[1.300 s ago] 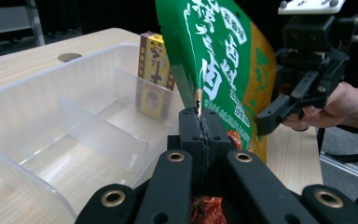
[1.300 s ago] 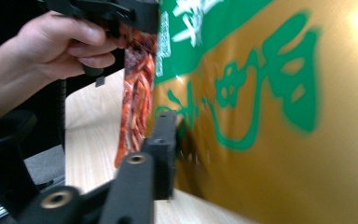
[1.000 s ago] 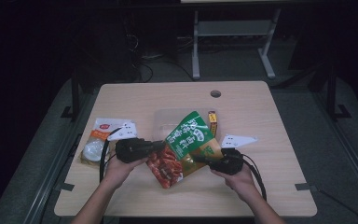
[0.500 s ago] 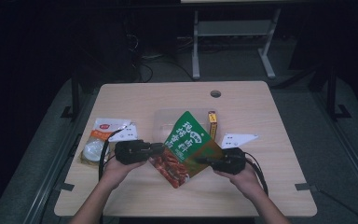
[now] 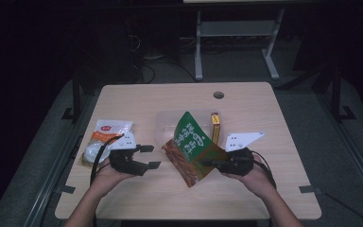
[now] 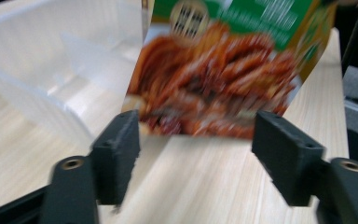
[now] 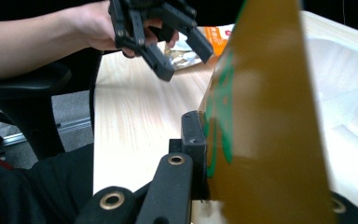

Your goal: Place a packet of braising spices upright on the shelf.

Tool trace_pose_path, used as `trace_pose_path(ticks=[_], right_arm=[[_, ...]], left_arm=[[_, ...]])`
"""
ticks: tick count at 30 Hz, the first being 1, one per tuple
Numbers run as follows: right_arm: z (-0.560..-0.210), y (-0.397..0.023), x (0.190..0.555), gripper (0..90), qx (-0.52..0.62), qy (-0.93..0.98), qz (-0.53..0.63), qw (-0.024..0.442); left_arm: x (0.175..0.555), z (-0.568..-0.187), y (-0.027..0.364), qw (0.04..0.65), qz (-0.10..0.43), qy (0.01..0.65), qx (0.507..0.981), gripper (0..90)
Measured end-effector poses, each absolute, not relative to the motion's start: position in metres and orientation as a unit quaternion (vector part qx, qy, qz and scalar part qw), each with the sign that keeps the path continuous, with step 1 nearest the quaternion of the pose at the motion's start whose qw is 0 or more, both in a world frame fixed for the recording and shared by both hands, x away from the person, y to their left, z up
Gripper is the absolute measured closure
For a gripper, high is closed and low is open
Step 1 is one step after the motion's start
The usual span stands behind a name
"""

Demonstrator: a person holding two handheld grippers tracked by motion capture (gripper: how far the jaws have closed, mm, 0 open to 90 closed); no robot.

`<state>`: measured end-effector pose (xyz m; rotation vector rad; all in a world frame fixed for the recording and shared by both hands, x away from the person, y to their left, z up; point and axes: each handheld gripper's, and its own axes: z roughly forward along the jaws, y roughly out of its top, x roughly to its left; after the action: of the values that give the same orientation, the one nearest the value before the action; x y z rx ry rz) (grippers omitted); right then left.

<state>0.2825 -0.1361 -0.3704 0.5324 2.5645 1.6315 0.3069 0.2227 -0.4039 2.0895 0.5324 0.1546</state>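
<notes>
On the green snack bag (image 5: 193, 149), the white lettering is unreadable.

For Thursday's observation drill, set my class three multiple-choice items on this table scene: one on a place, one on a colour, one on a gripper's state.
1. The clear plastic tray lies:
A. behind the snack bag
B. off the table
C. under the white packet

2. The top of the snack bag is:
A. blue
B. green
C. white

3. The left gripper is:
A. shut on the bag
B. shut on the tray
C. open

Answers: 1 A, the tray sits farther back. 2 B, a green band tops it. 3 C, its jaws stand apart, clear of the bag, which the right gripper pinches.
</notes>
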Motion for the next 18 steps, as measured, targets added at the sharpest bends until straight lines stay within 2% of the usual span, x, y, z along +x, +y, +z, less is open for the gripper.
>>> trace_pose_path(ticks=[10, 18], right_arm=[[-0.347, -0.142, 0.284, 89.9, 0.16, 0.836, 0.523, 0.036], [-0.323, -0.144, 0.29, 89.9, 0.152, 0.839, 0.52, 0.05]], left_arm=[[0.292, -0.429, 0.219, 0.406, 0.046, 0.215, 0.887, 16.0], [0.289, -0.442, 0.213, 0.39, 0.034, 0.214, 0.895, 15.1]])
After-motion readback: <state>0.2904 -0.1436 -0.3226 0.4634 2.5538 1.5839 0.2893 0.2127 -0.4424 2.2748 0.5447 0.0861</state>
